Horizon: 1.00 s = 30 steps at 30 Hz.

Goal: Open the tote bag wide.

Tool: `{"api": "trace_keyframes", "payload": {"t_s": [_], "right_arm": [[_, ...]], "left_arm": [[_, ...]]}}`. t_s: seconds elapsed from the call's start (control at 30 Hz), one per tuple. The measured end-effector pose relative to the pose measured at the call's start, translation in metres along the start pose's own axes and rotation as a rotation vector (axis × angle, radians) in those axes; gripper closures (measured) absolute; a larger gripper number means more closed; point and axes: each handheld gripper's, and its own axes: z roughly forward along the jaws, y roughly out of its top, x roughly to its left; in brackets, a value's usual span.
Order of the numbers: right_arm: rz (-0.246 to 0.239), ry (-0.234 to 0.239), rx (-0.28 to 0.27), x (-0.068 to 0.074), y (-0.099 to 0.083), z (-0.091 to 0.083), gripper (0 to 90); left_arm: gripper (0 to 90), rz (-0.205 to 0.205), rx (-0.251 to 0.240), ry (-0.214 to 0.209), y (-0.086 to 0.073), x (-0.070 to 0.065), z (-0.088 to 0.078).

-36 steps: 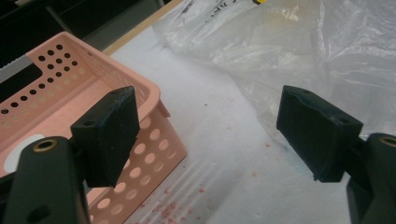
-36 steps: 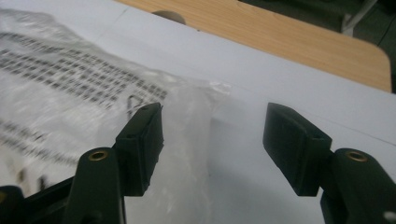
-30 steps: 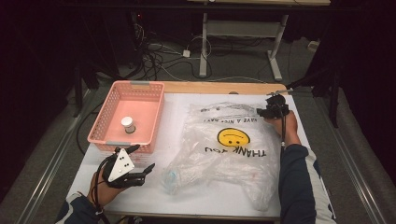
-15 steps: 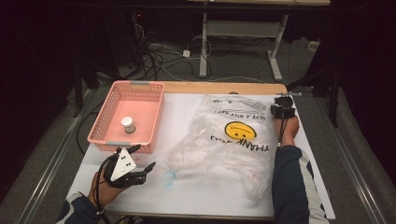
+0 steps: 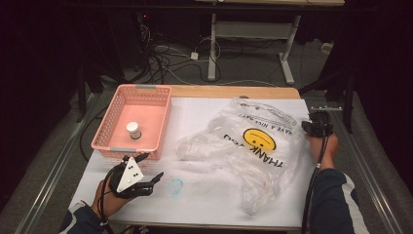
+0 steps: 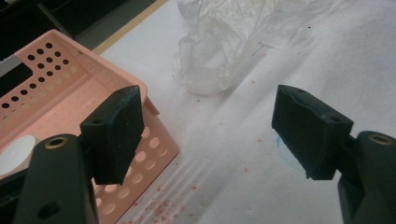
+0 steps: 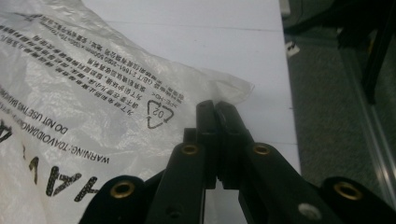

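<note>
A clear plastic bag (image 5: 253,146) with a yellow smiley face and "THANK YOU" print lies spread over the right half of the white table. My right gripper (image 5: 312,126) is at the table's right edge, shut on the bag's rim. In the right gripper view the closed jaws (image 7: 217,112) pinch the bag (image 7: 93,84) next to its printed warning text. My left gripper (image 5: 152,165) hovers open near the front left, in front of the pink basket (image 5: 146,88). From the left gripper view its open fingertips (image 6: 208,135) frame bare table, with the bag's crumpled end (image 6: 219,46) farther off.
The pink perforated basket (image 6: 60,79) holds a small white-lidded jar (image 5: 133,129). A faint blue ring (image 5: 176,185) marks the table by the left gripper. The floor drops off just right of the right gripper. Cables and desk legs lie beyond the far edge.
The right gripper has moved right and nearer to the person, dragging the bag so it turned and spread across the table. The left gripper has stayed put and open.
</note>
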Motion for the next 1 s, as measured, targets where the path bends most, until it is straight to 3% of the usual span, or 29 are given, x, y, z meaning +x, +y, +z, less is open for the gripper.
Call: {"api": "trace_keyframes", "payload": {"t_s": [0.07, 0.1, 0.23, 0.27, 0.33, 0.37, 0.43, 0.47, 0.53, 0.57, 0.6, 0.63, 0.67, 0.7, 0.73, 0.9, 1.0], "right_arm": [[-0.006, 0.012, 0.004, 0.000, -0.002, -0.002, 89.4], [-0.050, 0.004, -0.003, 0.002, -0.006, -0.006, 86.4], [-0.064, 0.026, -0.021, 0.002, -0.009, -0.007, 80.9], [-0.094, 0.028, -0.051, 0.004, -0.010, -0.008, 70.7], [-0.106, 0.049, -0.068, 0.005, -0.010, -0.010, 66.5], [-0.106, 0.057, -0.110, 0.008, -0.009, -0.014, 57.0], [-0.103, 0.077, -0.139, 0.010, -0.008, -0.018, 53.9], [-0.121, 0.085, -0.209, 0.016, -0.003, -0.031, 46.2], [-0.133, 0.094, -0.230, 0.019, -0.001, -0.037, 45.5], [-0.149, 0.122, -0.260, 0.024, 0.000, -0.045, 45.0], [-0.185, 0.204, -0.313, 0.035, 0.003, -0.063, 40.8], [-0.198, 0.236, -0.320, 0.040, 0.003, -0.068, 40.5], [-0.198, 0.236, -0.320, 0.040, 0.003, -0.068, 40.5], [-0.254, 0.298, -0.359, 0.055, 0.000, -0.083, 40.2], [-0.294, 0.316, -0.376, 0.065, -0.003, -0.090, 40.0], [-0.489, 0.458, -0.327, 0.113, -0.022, -0.111, 36.9], [-0.559, 0.538, -0.292, 0.138, -0.034, -0.119, 38.8]], "left_arm": [[24.6, 0.002, 0.004, 0.001, 0.000, 0.000, 0.001], [24.5, 0.001, 0.005, 0.002, 0.000, -0.001, 0.001], [24.5, 0.005, 0.015, 0.004, 0.000, -0.001, 0.003], [24.4, 0.005, 0.017, 0.005, 0.000, -0.001, 0.004], [24.4, 0.004, 0.021, 0.004, 0.000, -0.001, 0.004], [24.1, 0.005, 0.024, 0.004, 0.000, -0.001, 0.004], [24.1, 0.004, 0.031, 0.003, -0.001, -0.001, 0.005], [23.9, 0.008, 0.038, 0.004, -0.001, -0.001, 0.006], [23.8, 0.010, 0.040, 0.004, -0.001, -0.001, 0.006], [23.8, 0.012, 0.040, 0.005, -0.002, -0.001, 0.006], [23.8, 0.011, 0.040, 0.007, -0.001, -0.001, 0.006], [23.8, 0.011, 0.039, 0.007, -0.001, 0.000, 0.006], [23.8, 0.011, 0.039, 0.008, -0.002, 0.000, 0.006], [23.7, 0.013, 0.038, 0.009, -0.002, 0.000, 0.005], [23.7, 0.016, 0.041, 0.009, -0.002, 0.000, 0.005], [23.2, 0.018, 0.041, 0.015, -0.002, -0.001, 0.004], [23.2, 0.022, 0.042, 0.021, -0.002, 0.000, 0.004]]}}
